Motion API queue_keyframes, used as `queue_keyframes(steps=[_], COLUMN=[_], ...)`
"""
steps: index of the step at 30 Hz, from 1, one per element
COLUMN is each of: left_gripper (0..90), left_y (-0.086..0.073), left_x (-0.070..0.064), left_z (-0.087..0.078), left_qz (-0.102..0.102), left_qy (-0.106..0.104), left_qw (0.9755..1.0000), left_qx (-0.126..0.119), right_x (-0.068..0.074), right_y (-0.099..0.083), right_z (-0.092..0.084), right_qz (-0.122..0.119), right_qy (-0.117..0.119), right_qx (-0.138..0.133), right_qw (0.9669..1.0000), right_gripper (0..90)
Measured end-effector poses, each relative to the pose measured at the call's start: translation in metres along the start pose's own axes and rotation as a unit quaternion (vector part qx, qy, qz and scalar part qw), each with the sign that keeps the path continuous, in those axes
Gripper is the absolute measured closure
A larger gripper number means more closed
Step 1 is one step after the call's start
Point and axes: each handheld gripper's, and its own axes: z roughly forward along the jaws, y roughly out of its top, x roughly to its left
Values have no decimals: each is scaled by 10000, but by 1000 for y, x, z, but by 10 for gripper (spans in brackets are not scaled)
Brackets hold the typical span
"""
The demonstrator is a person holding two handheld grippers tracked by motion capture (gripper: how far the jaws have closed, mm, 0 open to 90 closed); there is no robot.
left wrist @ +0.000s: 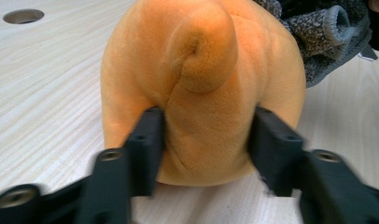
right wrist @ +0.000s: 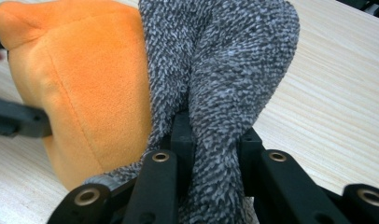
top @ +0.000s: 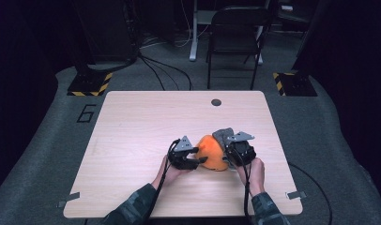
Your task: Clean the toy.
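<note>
Orange plush toy (left wrist: 201,93), grey knit sock (right wrist: 225,70) alongside

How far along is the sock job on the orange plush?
Done: right gripper is clamped on the grey sock, which lies against the orange plush toy. In hand: left gripper brackets the toy's base. Left: the sock isn't over the toy yet.

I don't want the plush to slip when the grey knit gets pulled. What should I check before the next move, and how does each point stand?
1. Right gripper shut on the grey knit: ok.
2. Left gripper pressing the orange plush: cannot tell; its fingers flank the plush and touch its sides.
3. Plush resting on the table: ok.
4. Knit lying against the plush: ok.
5. How far the knit covers the plush: cannot tell.
</note>
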Motion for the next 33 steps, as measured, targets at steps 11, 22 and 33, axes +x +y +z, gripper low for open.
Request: queue_keyframes(steps=[11, 22, 33], left_gripper=[816, 815, 804], left_y=[2, 19, 9], left_x=[-7, -15, -21], left_z=[-4, -24, -10], left_qz=[-175, -1285, -1475], left_qy=[146, 401, 487], left_qw=[9989, 9879, 9861], left_qx=[-406, -777, -583], right_x=[-10, -19, 32], right_y=[0, 24, 29], right_z=[-10, -66, -35], right_qz=[94, 313, -229], right_qy=[-54, 1, 340], right_qx=[-224, -934, -627], right_qw=[9997, 9951, 9972], right_gripper=[754, 753, 743])
